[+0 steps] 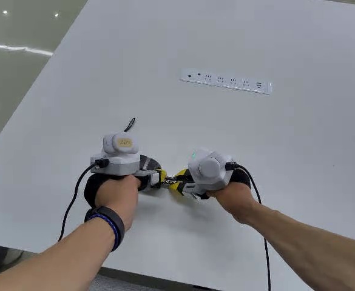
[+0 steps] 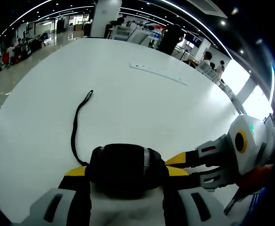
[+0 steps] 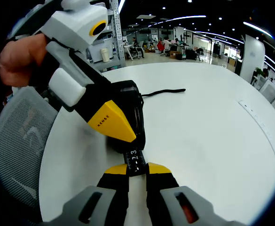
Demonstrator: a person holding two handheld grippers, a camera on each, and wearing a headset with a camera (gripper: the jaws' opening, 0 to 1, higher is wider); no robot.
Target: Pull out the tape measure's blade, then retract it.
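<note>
"Two pinches are doing the work here. My left gripper (image 2: 126, 172) is clamping the black tape measure (image 2: 123, 160) by its case, between the yellow-tipped jaws. My right gripper (image 3: 136, 169) is squeezing the blade (image 3: 134, 159) right where it is leaving the case."

"Where is it all sitting?"

"Close to the near edge of the white table (image 1: 256, 151). I cannot tell whether the case is touching the top. The strap (image 2: 78, 117) is trailing off toward the far edge, where the power strip (image 1: 226, 80) is lying."

"What is worrying you?"

"Barely any blade is showing, so I am judging the pull as only beginning. The right jaws are gripping a thin, slick strip, so if I am drawing off-line it could be slipping free and snapping back. The case is rounded, so it could be twisting in the left jaws as the spring is loading. And on the retract, letting go all at once could be whipping the blade back into the case."
</note>
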